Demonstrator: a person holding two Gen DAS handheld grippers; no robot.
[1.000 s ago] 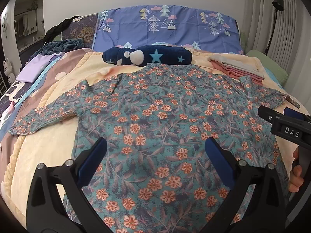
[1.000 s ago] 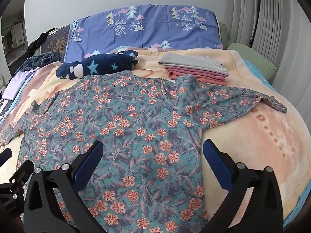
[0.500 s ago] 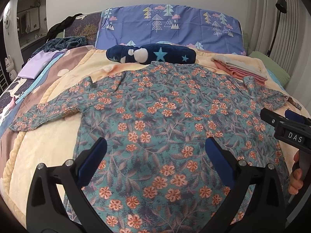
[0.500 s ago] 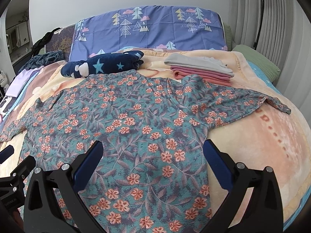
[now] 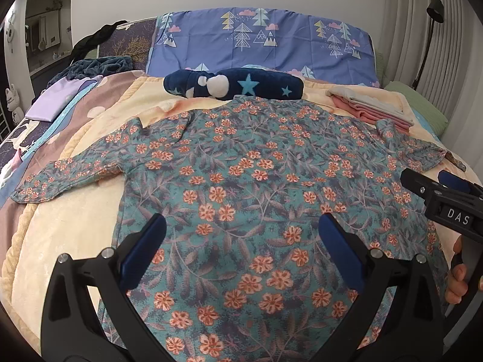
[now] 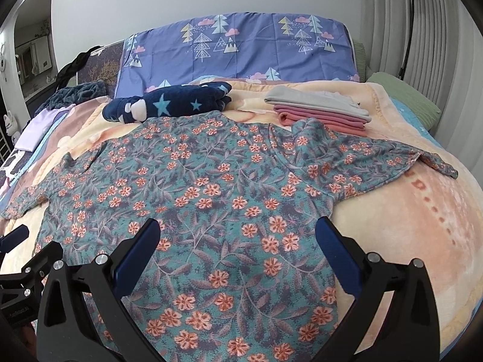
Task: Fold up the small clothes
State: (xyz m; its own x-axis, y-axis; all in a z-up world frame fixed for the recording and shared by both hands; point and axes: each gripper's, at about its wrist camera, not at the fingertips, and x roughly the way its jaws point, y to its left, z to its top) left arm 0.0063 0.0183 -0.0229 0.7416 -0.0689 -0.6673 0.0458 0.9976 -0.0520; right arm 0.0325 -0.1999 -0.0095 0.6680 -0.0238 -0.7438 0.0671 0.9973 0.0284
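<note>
The floral top (image 5: 256,199) lies spread flat on the cream blanket (image 5: 69,229), sleeves out to either side, hem nearest the person, presumably laid open so a first fold can start cleanly. Its thin knit looks soft and limp, printed with orange blossoms on teal. Above its hem hovers the left gripper (image 5: 241,241), jaws spread wide and empty; the right gripper (image 6: 238,241) hangs beside it, equally spread, gripping nothing. Beyond the collar sits a plush navy star-patterned bundle (image 5: 235,86), and off the top's right shoulder a neat folded stack (image 6: 320,110) of grey and pink.
</note>
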